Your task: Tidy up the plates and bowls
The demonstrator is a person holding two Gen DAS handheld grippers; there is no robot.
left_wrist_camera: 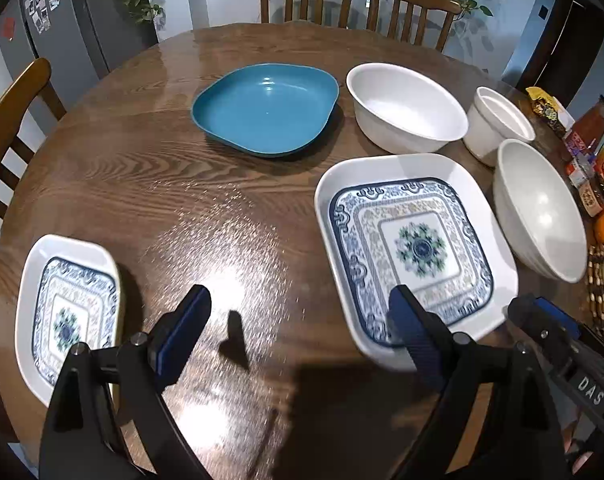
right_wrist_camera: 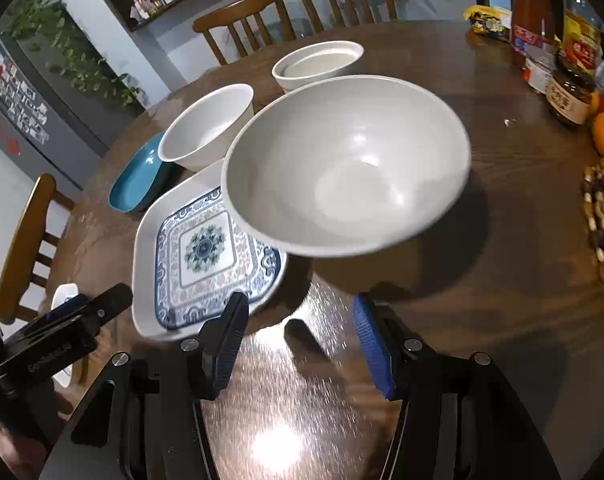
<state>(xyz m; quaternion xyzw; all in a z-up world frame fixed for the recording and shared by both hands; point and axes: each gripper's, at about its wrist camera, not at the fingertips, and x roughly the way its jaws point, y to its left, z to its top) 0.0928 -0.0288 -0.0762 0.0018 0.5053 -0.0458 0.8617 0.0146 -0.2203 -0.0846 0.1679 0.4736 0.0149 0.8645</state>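
Now my left gripper (left_wrist_camera: 297,320) is open and holds nothing; the big patterned plate (left_wrist_camera: 416,248) lies just ahead and to its right. My right gripper (right_wrist_camera: 299,320) is open too, and the grey bowl (right_wrist_camera: 346,164) sits straight ahead, closer to it. The plate is square, white, with blue swirls.

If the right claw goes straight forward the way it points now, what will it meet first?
Most likely the big grey bowl. The right claw is open and empty over bare table, and the bowl stands directly ahead between its fingers. The patterned plate lies off to the left. Depth is uncertain.
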